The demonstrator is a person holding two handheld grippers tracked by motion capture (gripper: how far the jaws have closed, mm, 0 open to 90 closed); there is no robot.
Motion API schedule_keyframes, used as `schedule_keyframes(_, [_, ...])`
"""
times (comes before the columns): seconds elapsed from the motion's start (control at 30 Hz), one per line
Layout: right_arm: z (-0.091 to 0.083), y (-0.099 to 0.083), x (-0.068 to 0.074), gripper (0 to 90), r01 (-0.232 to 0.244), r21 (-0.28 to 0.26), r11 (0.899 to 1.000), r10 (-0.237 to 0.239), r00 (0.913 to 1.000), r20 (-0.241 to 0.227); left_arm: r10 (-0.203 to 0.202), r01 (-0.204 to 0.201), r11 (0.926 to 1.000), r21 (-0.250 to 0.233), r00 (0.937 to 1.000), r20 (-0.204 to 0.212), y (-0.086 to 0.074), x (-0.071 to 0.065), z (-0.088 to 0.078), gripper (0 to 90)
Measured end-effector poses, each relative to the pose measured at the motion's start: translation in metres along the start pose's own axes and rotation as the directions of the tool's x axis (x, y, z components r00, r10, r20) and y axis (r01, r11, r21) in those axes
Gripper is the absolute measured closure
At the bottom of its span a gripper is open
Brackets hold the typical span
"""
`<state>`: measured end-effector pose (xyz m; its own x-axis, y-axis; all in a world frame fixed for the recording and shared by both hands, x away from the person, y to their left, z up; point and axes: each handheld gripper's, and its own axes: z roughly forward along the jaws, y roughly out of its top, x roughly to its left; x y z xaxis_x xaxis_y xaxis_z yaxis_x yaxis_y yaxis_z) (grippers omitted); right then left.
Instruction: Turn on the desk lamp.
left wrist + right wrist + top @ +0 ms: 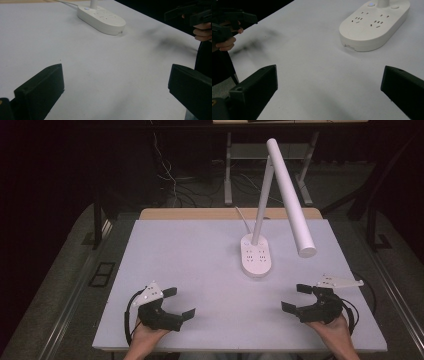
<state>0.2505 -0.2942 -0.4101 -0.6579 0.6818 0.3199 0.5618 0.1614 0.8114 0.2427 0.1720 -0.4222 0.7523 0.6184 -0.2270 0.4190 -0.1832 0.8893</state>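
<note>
A white desk lamp stands at the table's right centre. Its oval base [256, 256] [102, 18] [374, 25] carries socket holes, and its long tube head [291, 195] slants forward over the table. My left gripper [180, 302] [116, 77] rests near the front left edge, jaws wide open with bare table between them. Near the front right, my right gripper [294, 297] [329, 77] is open too and holds nothing. Both point inward toward the lamp base, well short of it. Each gripper view also catches the other gripper far off: the right gripper [190, 13] and the left gripper [234, 18].
The pale grey table top [200, 255] has a wooden strip [190, 213] along its back edge. The lamp's white cord [243, 220] runs off the back. Behind the table are metal stand legs [228, 175] and loose cables on a dark floor.
</note>
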Motion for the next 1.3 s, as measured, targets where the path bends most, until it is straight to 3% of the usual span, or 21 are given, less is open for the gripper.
schedule_keyframes(1.3, [-0.002,0.011,-0.001,0.8,0.004,0.053,0.999,-0.003,0.9999,-0.017,-0.006,0.006,1.0,0.001,1.0,-0.004,-0.001,0.0,-0.001,0.0])
